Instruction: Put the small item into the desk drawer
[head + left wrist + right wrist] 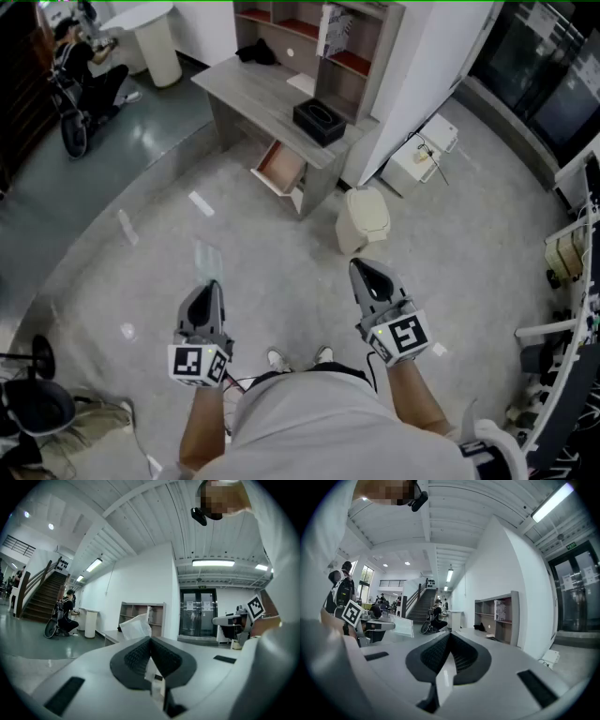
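Left gripper (212, 286): jaws clamped on small item (136, 626) — thin pale packet, held level for carrying.
Right gripper (356, 265): jaws together, empty.
Desk drawer (281, 167): open at twelve o'clock, well apart — awaiting it.

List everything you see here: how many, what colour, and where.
grey wooden desk: one, grey, top centre
open desk drawer: one, reddish inside, desk front
black rectangular box: one, black, on desk
beige lidded bin: one, beige, floor beside desk
crouching person with bicycle: one, dark clothes, top left
clear plastic pouch: one, transparent, in left jaws
left hand-held gripper: one, grey, shut on clear plastic pouch
right hand-held gripper: one, grey, shut, empty
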Demonstrator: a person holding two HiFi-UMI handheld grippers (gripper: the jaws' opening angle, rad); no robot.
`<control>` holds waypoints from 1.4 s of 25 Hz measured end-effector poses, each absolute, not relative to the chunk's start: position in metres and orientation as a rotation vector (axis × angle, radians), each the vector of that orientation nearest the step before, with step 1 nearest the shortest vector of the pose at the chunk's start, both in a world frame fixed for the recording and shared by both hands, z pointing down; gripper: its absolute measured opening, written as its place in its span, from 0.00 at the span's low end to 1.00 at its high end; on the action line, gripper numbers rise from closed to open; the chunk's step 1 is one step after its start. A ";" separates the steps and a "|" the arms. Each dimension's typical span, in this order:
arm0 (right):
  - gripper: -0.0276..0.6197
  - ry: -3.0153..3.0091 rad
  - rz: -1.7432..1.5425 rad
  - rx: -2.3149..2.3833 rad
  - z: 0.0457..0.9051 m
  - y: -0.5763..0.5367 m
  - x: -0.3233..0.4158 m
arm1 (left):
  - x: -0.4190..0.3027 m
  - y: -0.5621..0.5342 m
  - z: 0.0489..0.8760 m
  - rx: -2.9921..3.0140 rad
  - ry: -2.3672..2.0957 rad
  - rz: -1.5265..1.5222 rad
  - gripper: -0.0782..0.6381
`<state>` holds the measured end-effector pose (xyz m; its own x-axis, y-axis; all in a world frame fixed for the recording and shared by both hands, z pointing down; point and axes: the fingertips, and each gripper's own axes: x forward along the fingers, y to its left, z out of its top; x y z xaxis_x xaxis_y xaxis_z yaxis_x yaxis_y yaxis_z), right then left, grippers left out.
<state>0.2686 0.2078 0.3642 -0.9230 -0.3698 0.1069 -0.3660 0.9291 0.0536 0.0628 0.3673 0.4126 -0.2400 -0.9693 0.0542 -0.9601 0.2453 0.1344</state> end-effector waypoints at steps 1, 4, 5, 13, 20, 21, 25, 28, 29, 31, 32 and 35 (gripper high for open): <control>0.08 -2.971 -0.050 0.570 0.364 0.208 0.270 | 0.065 0.367 0.411 1.857 -2.376 -0.113 0.13; 0.08 -2.968 -0.047 0.569 0.365 0.208 0.273 | 0.068 0.368 0.409 1.863 -2.374 -0.117 0.13; 0.08 -2.965 -0.046 0.567 0.365 0.208 0.272 | 0.068 0.368 0.409 1.864 -2.373 -0.119 0.13; 0.08 -2.969 0.016 0.487 0.369 0.226 0.249 | 0.059 0.386 0.418 1.839 -2.369 -0.122 0.13; 0.08 -2.893 0.021 0.508 0.386 0.236 0.239 | 0.048 0.385 0.457 1.823 -2.283 -0.160 0.13; 0.08 -2.875 0.025 0.526 0.389 0.236 0.243 | 0.048 0.383 0.461 1.824 -2.265 -0.161 0.13; 0.08 -2.843 0.037 0.592 0.399 0.225 0.247 | 0.039 0.370 0.465 1.874 -2.243 -0.149 0.13; 0.08 -2.846 0.056 0.599 0.414 0.205 0.237 | 0.029 0.352 0.467 1.891 -2.255 -0.139 0.13; 0.08 -2.852 0.065 0.591 0.417 0.196 0.231 | 0.027 0.345 0.468 1.889 -2.261 -0.130 0.13; 0.08 -2.873 0.074 0.563 0.419 0.175 0.217 | 0.022 0.330 0.470 1.872 -2.270 -0.115 0.13; 0.08 -2.886 0.071 0.544 0.418 0.163 0.209 | 0.019 0.321 0.472 1.857 -2.274 -0.112 0.13; 0.08 -2.928 0.047 0.505 0.415 0.114 0.184 | 0.006 0.279 0.481 1.814 -2.283 -0.103 0.13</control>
<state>0.1843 0.1143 0.4152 -0.9283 -0.3297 0.1716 -0.3351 0.9422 -0.0023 0.0057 0.2794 0.4809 -0.2116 -0.9686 0.1308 -0.9529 0.2342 0.1927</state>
